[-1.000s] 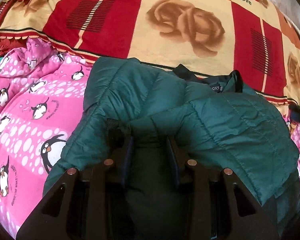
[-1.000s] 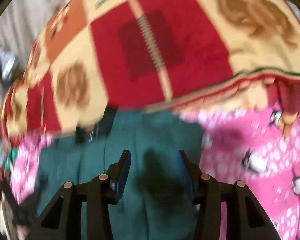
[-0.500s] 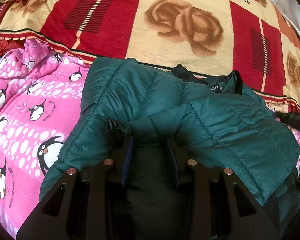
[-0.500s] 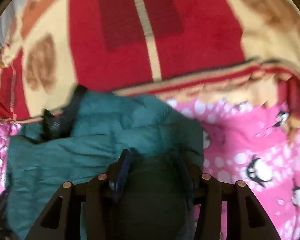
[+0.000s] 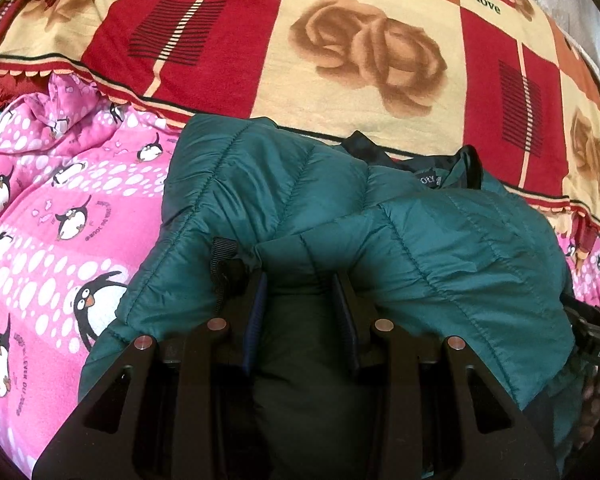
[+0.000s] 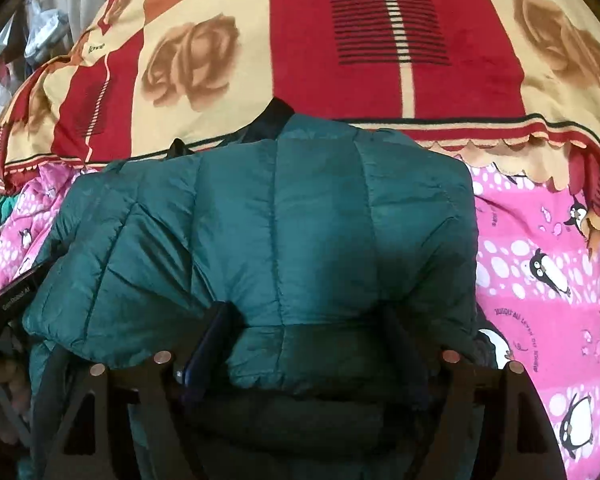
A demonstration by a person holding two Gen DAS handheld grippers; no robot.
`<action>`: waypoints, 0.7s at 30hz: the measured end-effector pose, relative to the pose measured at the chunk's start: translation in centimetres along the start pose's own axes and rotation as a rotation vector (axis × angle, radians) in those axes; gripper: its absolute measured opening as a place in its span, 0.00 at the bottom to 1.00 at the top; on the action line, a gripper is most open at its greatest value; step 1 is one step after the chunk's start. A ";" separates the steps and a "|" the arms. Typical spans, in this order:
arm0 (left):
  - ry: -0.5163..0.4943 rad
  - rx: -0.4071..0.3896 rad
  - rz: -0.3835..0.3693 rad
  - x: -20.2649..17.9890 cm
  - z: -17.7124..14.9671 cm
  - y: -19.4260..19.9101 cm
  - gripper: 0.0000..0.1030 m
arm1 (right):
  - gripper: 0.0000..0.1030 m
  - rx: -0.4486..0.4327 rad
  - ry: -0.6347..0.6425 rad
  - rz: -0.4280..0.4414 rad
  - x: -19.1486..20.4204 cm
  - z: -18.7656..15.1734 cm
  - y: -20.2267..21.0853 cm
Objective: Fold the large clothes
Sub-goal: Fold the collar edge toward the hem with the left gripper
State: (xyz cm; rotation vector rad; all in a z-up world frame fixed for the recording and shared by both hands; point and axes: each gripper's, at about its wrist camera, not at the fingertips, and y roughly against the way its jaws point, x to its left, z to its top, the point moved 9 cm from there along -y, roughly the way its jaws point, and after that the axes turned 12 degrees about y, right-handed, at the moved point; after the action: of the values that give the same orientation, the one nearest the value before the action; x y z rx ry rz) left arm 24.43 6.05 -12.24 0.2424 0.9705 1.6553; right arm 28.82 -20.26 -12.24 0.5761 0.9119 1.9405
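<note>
A dark green quilted puffer jacket (image 5: 420, 240) lies bunched on the bed, its dark collar and label toward the red blanket. It fills the right wrist view (image 6: 292, 216) too. My left gripper (image 5: 300, 292) is shut on a thick fold of the jacket's lower edge. My right gripper (image 6: 300, 328) has its jaws wide apart, with a bulky fold of the jacket between them; the right finger is partly buried in fabric.
A red and cream rose-patterned blanket (image 5: 340, 60) covers the far side of the bed. A pink penguin-print blanket (image 5: 52, 220) lies under and beside the jacket. The other gripper's body shows at the right edge (image 5: 596, 344) and at the left edge (image 6: 8, 308).
The right gripper has moved down and in over the jacket, and a fold now sits between its jaws. The left gripper has kept its hold, with the jacket drawn slightly nearer.
</note>
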 end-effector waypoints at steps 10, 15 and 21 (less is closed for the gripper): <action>-0.028 0.046 -0.063 3.4 1.6 8.0 0.33 | 0.71 -0.023 0.070 -0.010 0.0 -2.5 12.2; -0.084 0.087 -0.050 7.8 -1.2 12.1 0.55 | 0.71 0.027 0.047 0.113 0.5 -8.4 14.6; -0.186 0.208 -0.044 10.3 -7.6 11.6 0.64 | 0.71 0.143 0.039 0.148 1.1 -14.1 12.0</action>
State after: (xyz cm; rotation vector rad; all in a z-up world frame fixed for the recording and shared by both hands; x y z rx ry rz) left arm 7.98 11.49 -12.31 0.5022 0.9989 1.4639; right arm 12.26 -28.51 -11.54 0.7079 1.0651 2.0351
